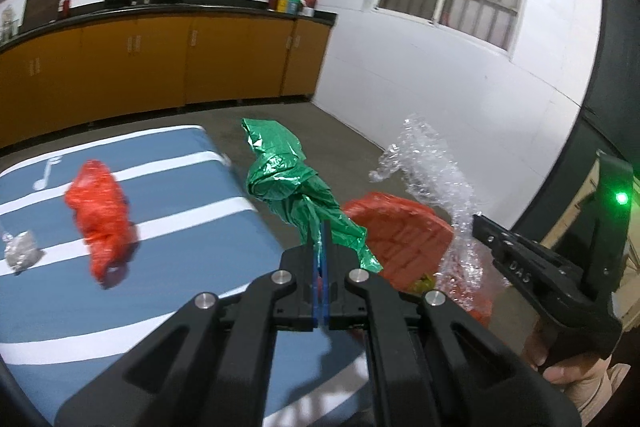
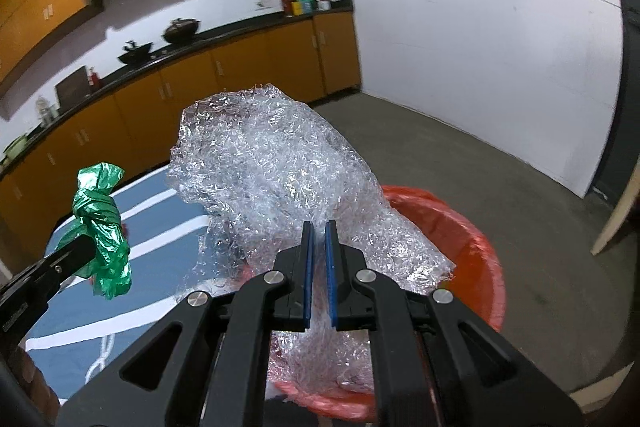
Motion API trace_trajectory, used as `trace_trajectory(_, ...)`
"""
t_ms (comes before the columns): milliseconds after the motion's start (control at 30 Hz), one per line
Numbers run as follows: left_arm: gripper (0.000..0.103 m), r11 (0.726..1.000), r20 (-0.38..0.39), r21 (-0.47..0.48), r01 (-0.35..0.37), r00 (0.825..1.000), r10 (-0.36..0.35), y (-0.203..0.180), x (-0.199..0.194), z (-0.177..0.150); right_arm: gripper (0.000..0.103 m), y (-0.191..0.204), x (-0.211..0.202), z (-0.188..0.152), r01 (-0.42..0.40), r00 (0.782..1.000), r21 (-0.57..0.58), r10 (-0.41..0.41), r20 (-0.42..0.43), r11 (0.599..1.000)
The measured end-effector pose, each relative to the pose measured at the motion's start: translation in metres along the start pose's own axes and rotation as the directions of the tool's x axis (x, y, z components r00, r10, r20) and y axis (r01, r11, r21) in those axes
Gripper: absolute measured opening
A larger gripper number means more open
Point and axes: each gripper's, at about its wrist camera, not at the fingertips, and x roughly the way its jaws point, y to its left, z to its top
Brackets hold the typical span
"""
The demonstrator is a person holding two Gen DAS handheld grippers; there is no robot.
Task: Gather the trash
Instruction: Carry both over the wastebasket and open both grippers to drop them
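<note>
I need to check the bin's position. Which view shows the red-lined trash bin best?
The right wrist view: the bin's rim and opening show beyond the clear plastic wrap. In the left wrist view, the green bag and wrap mostly hide it.

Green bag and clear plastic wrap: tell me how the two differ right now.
The green bag is opaque, shiny green, twisted into a narrow knotted strip; the clear plastic wrap is see-through, crinkled and spread into a broader, bulkier sheet. The green bag is pinched in the left gripper beside the blue table; the wrap sits between the right gripper's fingers over the red-lined bin. Both are crumpled plastic held off the table.
</note>
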Motion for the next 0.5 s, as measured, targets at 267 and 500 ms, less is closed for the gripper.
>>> trace_trajectory(267, 0.003, 0.995, -0.065, 0.054, 0.083, 0.995, -0.08, -0.034, 0.036, -0.009, 0.006, -0.04, 0.01, -0.006, 0.07, 0.997, 0.094, -0.066, -0.046, 0.993)
trace_trajectory(500, 0.003, 0.988, -0.137, 0.076, 0.138, 0.982, -0.126, -0.054, 0.069, -0.02, 0.007, -0.055, 0.022, -0.009, 0.09, 0.993, 0.148, -0.078, -0.085, 0.985)
